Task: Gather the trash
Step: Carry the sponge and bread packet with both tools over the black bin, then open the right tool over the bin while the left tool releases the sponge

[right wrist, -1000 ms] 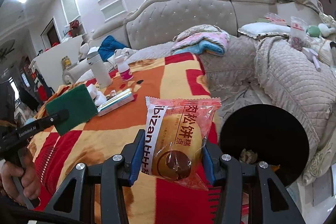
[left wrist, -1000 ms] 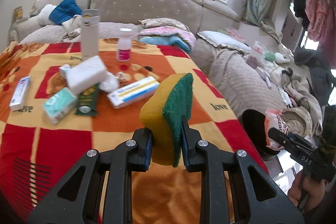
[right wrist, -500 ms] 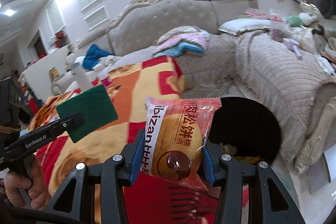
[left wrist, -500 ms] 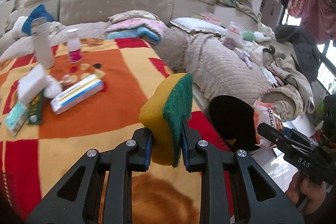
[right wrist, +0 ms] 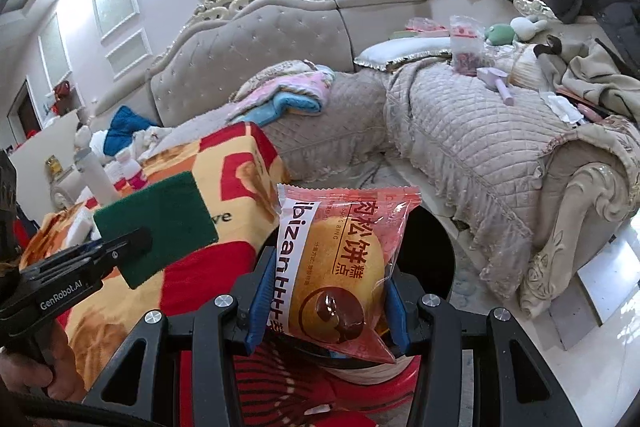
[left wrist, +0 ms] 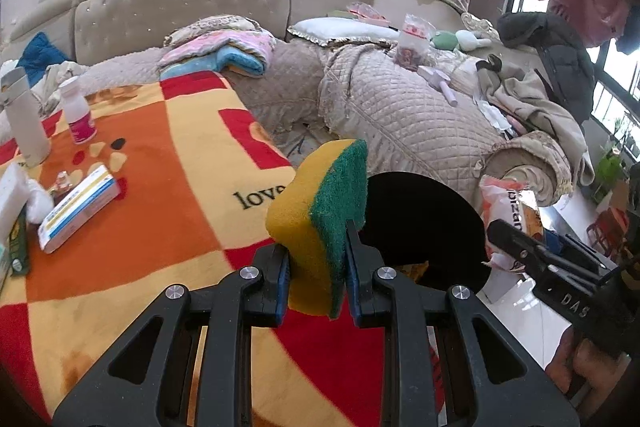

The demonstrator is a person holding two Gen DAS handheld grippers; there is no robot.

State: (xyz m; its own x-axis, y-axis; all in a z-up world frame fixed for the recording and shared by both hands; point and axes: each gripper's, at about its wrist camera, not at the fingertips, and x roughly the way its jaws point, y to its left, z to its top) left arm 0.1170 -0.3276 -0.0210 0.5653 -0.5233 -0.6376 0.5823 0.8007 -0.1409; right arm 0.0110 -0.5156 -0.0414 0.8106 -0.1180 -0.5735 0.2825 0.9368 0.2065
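Upright between the left gripper's [left wrist: 316, 267] fingers [left wrist: 280, 283] sat a yellow-and-green sponge [left wrist: 320, 223], clamped tight, green pad facing right. Right gripper [right wrist: 326, 311] was closed on a pink snack packet [right wrist: 340, 271], held upright with a bun printed on it. Both items were above or just in front of the black trash bin [left wrist: 424, 227], which stood on the floor beside the table's edge. Table wore an orange, red and yellow blanket [left wrist: 160, 187] carrying a white-blue box [left wrist: 78, 215], a small pink-labelled bottle [left wrist: 78, 115] and a white flask [left wrist: 24, 123]. Quilted beige sofa [left wrist: 400, 107] was behind, with folded pink and blue cloths [left wrist: 224, 51] on it.
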